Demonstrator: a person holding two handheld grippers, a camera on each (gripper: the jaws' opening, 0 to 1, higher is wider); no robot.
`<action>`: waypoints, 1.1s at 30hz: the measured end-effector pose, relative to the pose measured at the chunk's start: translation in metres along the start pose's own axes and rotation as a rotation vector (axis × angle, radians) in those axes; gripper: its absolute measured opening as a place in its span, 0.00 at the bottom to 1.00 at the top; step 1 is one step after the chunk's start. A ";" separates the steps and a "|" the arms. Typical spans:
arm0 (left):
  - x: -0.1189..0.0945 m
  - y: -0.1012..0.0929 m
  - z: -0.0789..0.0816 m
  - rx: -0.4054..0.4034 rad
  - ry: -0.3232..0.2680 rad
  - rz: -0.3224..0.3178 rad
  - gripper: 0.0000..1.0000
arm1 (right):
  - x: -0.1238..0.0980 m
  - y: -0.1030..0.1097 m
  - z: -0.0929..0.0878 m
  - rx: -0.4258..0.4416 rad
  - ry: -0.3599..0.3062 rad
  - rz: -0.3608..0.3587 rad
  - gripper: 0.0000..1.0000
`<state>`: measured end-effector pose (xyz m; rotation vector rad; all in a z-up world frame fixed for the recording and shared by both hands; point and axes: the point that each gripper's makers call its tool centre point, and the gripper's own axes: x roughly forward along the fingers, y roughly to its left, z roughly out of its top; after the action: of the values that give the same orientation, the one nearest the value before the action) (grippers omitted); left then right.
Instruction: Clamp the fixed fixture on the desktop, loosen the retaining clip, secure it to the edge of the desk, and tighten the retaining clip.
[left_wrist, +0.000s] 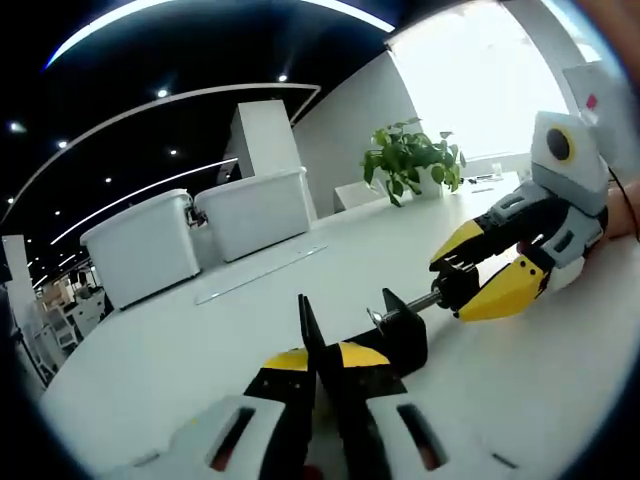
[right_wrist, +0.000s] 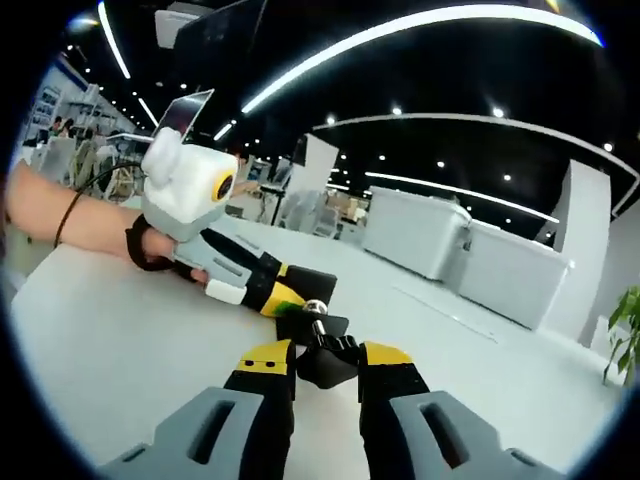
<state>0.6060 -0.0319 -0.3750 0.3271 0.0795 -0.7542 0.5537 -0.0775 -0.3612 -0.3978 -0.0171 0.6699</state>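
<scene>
A black clamp fixture (left_wrist: 402, 335) sits just above the white table (left_wrist: 180, 390). My left gripper (left_wrist: 322, 350) is shut on its flat black body. The fixture's screw (left_wrist: 425, 303) sticks out to the right, and my right gripper (left_wrist: 462, 285) comes in from there with its yellow jaws shut around the screw's end. In the right gripper view, my right gripper (right_wrist: 325, 358) is shut on the black knob of the fixture (right_wrist: 322, 328), with the screw's metal tip (right_wrist: 316, 307) just beyond. The left gripper (right_wrist: 288, 298) reaches in from the left, held by a person's hand (right_wrist: 165, 255).
Two white lidded bins (left_wrist: 150, 245) (left_wrist: 255, 210) stand at the far side of the table, with a thin clear strip (left_wrist: 260, 270) lying in front of them. A potted plant (left_wrist: 410, 160) stands by the bright window. The person's forearm (right_wrist: 60, 215) rests at the left.
</scene>
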 end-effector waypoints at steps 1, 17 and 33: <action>0.000 0.000 0.000 0.000 0.000 0.000 0.07 | 0.000 0.000 0.000 -0.014 0.002 -0.003 0.23; 0.000 -0.001 -0.002 0.003 0.000 0.001 0.07 | 0.000 0.004 0.004 -0.388 0.039 -0.055 0.22; -0.004 -0.005 -0.002 0.004 0.000 0.000 0.07 | -0.013 -0.030 0.014 0.233 -0.064 -0.062 0.29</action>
<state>0.5997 -0.0318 -0.3769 0.3305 0.0778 -0.7544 0.5596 -0.1020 -0.3356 -0.1512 -0.0124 0.6151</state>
